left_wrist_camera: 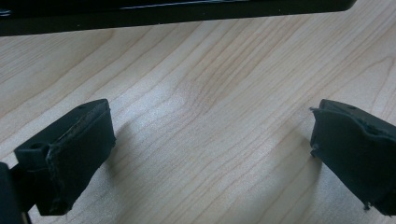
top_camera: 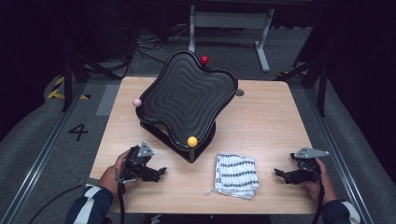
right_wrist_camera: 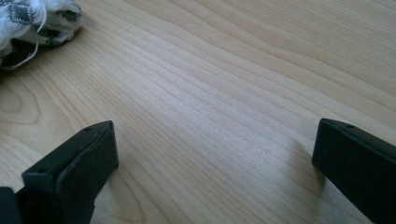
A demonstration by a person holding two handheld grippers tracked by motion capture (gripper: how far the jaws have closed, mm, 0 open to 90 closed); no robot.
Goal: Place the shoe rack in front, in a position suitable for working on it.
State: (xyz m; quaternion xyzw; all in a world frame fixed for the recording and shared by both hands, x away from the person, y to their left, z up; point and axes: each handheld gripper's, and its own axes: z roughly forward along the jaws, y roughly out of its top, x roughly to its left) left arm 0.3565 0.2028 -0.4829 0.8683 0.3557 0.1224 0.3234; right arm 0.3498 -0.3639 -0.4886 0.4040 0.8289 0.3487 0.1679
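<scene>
Evidently nothing is started: the left gripper [top_camera: 161,171] and right gripper [top_camera: 279,172] rest wide open and empty on the wooden table [top_camera: 261,112], flanking the folded black-and-white patterned cloth [top_camera: 236,175] lying near-centre, probably the next thing to reach for.

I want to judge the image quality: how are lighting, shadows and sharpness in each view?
High view: the table is well lit, the surroundings are dark, and the black tray shows soft sheen. Left gripper view: sharp wood grain, and soft shadows beside the fingers. Right gripper view: a bright sheen on the wood, and the patterned cloth looks blurred.
</scene>
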